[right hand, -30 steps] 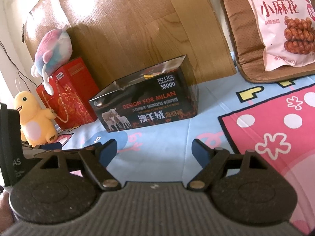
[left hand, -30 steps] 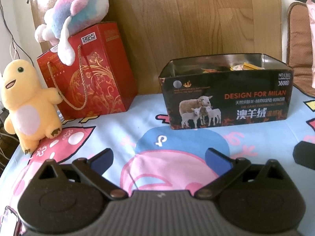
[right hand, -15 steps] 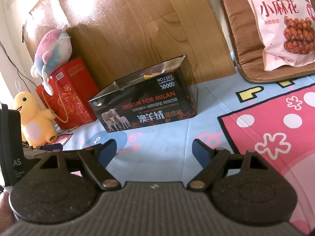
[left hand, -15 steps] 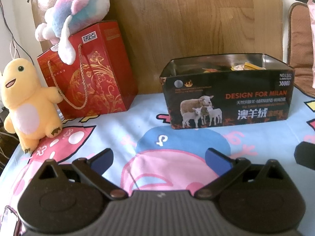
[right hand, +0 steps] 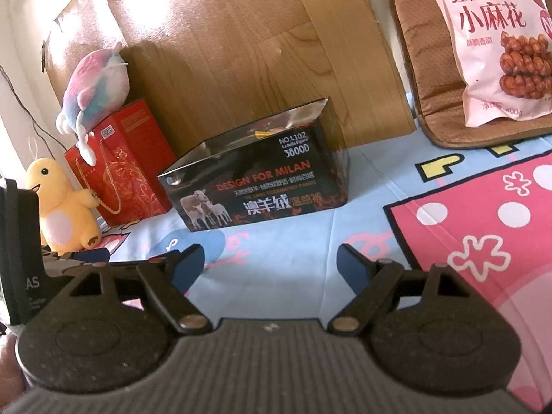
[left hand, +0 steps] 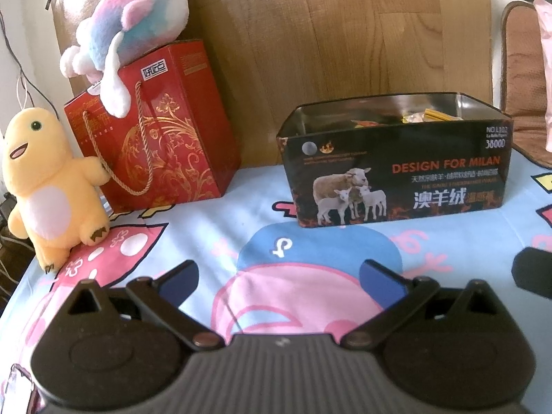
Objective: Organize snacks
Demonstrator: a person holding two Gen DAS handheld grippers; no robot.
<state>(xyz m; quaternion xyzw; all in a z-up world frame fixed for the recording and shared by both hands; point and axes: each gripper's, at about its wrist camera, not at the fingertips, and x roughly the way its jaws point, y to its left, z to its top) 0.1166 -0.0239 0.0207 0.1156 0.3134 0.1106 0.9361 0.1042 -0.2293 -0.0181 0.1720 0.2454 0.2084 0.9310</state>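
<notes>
The right gripper (right hand: 267, 264) hovered low over the cartoon-printed blue and pink sheet (right hand: 379, 186), its blue-padded fingers spread wide and empty. The left gripper (left hand: 278, 281) was equally wide and empty. From the right one, the big pink bag of twisted fried-dough snacks (right hand: 496, 45) leaned upright on a brown cushion (right hand: 421, 69), well off to the upper right. The open black rectangular tin printed with sheep (right hand: 262, 186), some wrappers already inside, lay ahead and left, long side facing the left gripper. The right gripper looked nearer the bag.
</notes>
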